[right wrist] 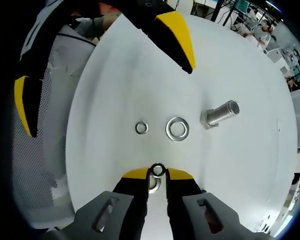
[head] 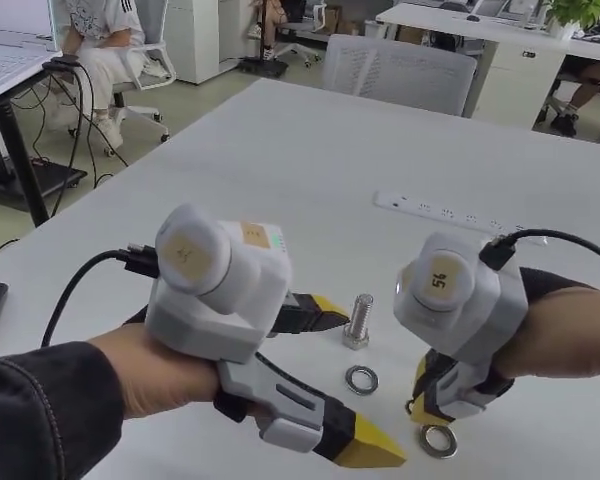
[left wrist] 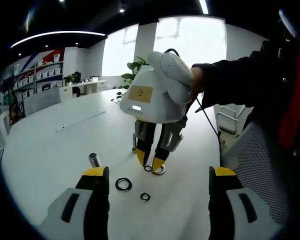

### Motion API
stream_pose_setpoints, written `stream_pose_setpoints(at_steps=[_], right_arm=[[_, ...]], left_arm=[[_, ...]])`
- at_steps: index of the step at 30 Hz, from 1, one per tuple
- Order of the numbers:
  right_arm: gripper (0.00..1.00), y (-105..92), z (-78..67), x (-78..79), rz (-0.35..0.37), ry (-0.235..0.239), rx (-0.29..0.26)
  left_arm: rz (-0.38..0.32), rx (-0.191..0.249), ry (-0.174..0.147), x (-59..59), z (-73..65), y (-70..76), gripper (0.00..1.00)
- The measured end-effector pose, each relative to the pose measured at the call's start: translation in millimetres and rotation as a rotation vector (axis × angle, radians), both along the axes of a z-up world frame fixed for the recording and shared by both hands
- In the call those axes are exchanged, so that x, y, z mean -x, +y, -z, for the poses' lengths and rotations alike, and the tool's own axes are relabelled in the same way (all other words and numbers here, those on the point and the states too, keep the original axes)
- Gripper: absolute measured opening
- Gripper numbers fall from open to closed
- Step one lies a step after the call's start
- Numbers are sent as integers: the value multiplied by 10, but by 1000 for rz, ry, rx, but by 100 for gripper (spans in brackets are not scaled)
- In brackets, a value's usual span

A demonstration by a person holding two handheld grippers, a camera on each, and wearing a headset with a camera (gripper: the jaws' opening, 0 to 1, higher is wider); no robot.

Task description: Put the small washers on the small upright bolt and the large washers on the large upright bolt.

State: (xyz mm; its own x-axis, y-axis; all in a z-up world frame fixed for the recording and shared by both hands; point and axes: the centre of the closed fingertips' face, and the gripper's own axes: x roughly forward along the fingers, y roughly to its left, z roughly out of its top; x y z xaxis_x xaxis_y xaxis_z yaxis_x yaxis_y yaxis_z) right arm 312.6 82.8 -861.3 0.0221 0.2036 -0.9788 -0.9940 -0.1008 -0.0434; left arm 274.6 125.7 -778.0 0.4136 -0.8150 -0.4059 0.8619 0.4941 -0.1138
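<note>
**Op:** Head view, nearest first?

**Log:** Your left gripper [head: 376,390] sits lowest in frame, jaws spread wide and holding nothing. As seen from above, the middle large washer [head: 361,380] lies flat on the white table [head: 280,180] in the gap between those jaws. Just behind it the large bolt [head: 358,320] stands upright on its head. Your right gripper [head: 428,415] points down at the right; from here I cannot tell how its jaws stand. The near large washer [head: 438,441] lies flat just under its tips.

**Op:** Left gripper view?

**Log:** Your own two jaws rise far apart, empty. The right gripper hangs between them, tips down at the table and drawn together on the pinched small washer [left wrist: 148,168]. The near large washer lies just beside that. The middle large washer and the free small washer [left wrist: 145,197] lie loose nearer your jaws. The large bolt's threaded top shows behind the jaw at the view's left.

**Op:** Right gripper view?

**Log:** The tips are clenched on the pinched small washer, and the near large washer shows through the gap beneath. Beyond, left to right in the view, are the free small washer, the middle large washer and the large bolt, each apart from the next. The left gripper's yellow tips enter at the top and left.
</note>
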Motion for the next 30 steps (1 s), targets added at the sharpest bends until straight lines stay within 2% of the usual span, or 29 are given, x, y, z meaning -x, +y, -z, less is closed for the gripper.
stream_pose_setpoints(at_steps=[14,30], right_arm=[[14,-261,-65,-37,55,-4,-4],[14,-645,-90,-127,136,-10,5]], left_arm=[[5,-2,5,1,19,-12,82],[8,-13,19,15,51,-9,81]])
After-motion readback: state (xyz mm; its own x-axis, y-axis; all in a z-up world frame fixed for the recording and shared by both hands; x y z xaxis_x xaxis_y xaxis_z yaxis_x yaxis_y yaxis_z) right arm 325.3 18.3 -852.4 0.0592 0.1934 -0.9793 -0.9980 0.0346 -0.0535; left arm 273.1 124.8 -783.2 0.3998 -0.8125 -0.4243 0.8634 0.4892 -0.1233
